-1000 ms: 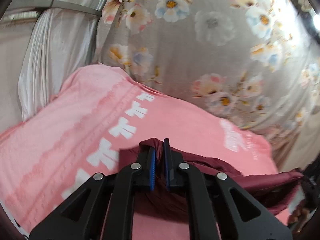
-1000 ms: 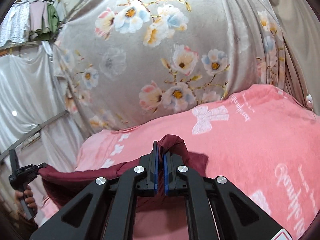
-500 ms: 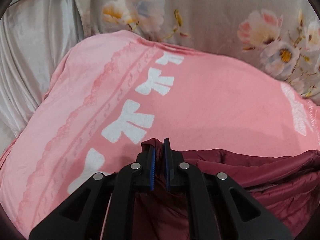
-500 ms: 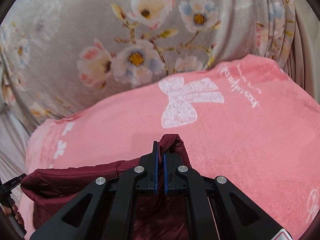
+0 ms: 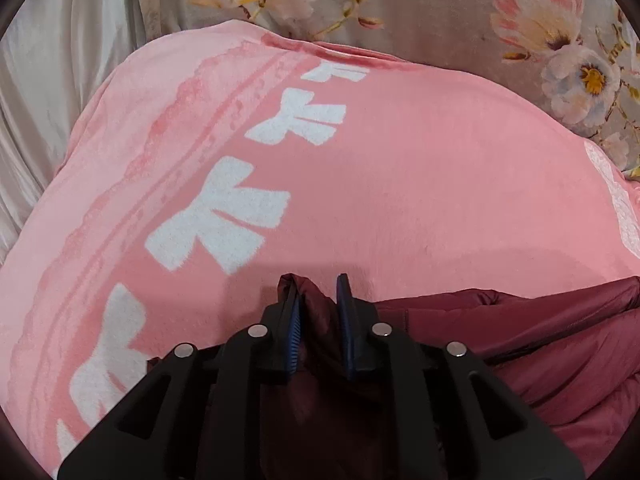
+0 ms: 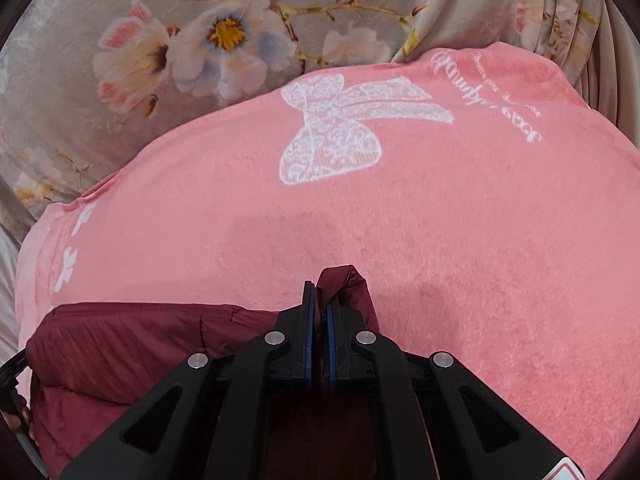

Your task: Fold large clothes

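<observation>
A maroon padded garment (image 5: 560,344) lies on a pink blanket (image 5: 400,168) and stretches between both grippers. My left gripper (image 5: 318,304) is open, its jaws apart, with a fold of the garment resting loose between them against the left pad. My right gripper (image 6: 319,304) is shut on another corner of the maroon garment (image 6: 132,340), low over the pink blanket (image 6: 460,220). The rest of the garment lies under the grippers and is hidden.
A grey floral curtain (image 5: 440,12) hangs behind the blanket, also in the right wrist view (image 6: 120,60). Pale satin fabric (image 5: 52,60) drapes at the far left. White bow prints (image 6: 340,128) mark the blanket. A hand (image 6: 16,420) shows at the left edge.
Both grippers came down and forward over the blanket with the garment. The left gripper's jaws have opened, letting go of the fold. The right gripper stays shut.
</observation>
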Motion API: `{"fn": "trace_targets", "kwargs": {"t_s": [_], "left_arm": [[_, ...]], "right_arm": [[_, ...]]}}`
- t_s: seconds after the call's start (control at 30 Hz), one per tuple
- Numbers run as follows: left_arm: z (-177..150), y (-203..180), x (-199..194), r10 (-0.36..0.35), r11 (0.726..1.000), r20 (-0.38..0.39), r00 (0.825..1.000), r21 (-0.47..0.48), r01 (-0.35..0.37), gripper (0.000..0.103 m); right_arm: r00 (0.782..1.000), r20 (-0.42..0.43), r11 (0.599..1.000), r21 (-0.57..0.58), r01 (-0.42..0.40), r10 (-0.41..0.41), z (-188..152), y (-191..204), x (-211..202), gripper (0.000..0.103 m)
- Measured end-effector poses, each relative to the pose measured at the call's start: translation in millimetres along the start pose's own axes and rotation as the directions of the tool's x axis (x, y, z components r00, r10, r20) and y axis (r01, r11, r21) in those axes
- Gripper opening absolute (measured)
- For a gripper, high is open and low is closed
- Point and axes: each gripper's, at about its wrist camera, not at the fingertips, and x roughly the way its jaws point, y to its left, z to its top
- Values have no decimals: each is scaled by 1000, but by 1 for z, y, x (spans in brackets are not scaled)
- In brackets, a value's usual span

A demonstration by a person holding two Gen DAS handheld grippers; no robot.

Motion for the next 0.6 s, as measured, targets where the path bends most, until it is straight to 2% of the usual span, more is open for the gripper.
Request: {"fn": "trace_targets", "kwargs": {"t_s": [0.17,0.33,0.4,0.43,0.47,0.5,0.53,0.6], "left_arm": [[-2,3,6,-15,1000,11,1000,-26,15,20],[-2,15,7,-80,994,13,997,-76,80,25],[-1,24,1,-122,986,28,992,-113,124,32],[-1,34,-7,-124,981,55,991,-144,131,49],[1,41,-15,-95,982,74,993,-159,106,72],[2,50,-29,-51,983,113,992,-172,70,77],[4,60,-43,-48,983,151,987,-168,73,78],[10,72,-59,-36,987,161,986,-148,61,78]], "right_arm": [[1000,-8,1000,5,4,-4,-3,-1,7,4],[1000,-25,1000,23,-10,10,-3,-5,12,6],[1000,-26,1000,18,-7,8,-3,-5,12,8],[1000,-25,1000,20,-9,10,-3,-5,11,8],[1000,-22,999,28,-21,21,-2,-7,9,9],[999,-16,999,39,-35,36,-1,-10,7,11],[998,0,996,68,-62,62,2,-17,0,14],[996,46,990,117,-78,73,7,-32,-18,31]]}}
